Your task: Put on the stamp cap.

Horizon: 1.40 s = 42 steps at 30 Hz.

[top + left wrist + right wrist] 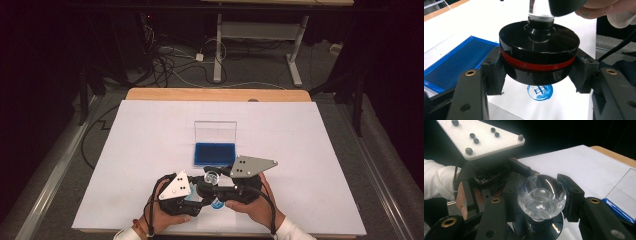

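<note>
The stamp [539, 52] has a glossy black plastic base with a smooth red band; its knob [541, 197] is clear, faceted plastic. The paper [150, 150] looks matt white, the tabletop [150, 94] wooden, the ink pad [451, 62] matt blue.

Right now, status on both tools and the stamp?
Left tool shut on stamp base. Right tool shut on its clear knob. Stamp above blue print.

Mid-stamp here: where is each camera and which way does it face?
High view: above the near edge, looking forward and down on the table; both hands and forearms show.
Left gripper view: on the left gripper, looking along its jaws at the stamp base and the blue print.
Right gripper view: on the right gripper, looking down on the stamp's clear knob.
All share the stamp and ink pad.
</note>
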### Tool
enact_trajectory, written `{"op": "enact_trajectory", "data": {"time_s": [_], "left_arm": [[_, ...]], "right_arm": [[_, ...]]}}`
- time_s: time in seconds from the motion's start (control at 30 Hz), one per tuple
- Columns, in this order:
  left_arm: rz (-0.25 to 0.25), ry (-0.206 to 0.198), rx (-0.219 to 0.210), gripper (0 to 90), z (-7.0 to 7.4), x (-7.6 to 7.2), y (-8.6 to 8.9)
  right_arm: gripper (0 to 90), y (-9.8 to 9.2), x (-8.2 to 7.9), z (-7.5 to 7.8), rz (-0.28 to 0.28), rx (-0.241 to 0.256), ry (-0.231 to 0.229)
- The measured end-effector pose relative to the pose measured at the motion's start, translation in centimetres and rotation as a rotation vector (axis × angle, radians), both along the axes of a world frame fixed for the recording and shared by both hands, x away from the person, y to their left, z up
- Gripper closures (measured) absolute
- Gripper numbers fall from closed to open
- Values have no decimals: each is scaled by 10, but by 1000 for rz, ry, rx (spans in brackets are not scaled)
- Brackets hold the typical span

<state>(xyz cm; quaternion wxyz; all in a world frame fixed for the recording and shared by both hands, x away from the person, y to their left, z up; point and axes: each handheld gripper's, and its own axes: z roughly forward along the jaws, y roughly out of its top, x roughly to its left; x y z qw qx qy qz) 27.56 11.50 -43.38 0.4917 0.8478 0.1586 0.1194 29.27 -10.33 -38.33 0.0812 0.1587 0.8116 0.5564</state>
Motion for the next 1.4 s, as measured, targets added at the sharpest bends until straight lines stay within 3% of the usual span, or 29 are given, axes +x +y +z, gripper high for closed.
{"op": "enact_trajectory", "data": {"time_s": [0.73,1.07,1.4], "left_arm": [[18,-38,100,363,-3,-2,-2],[24,-74,154,363,-5,-3,-4],[24,-74,180,362,-6,-4,-5]], "right_arm": [[567,-1,4,-11,19,-12,36],[567,-2,5,-15,30,-33,51],[567,1,5,-19,34,-41,54]]}}
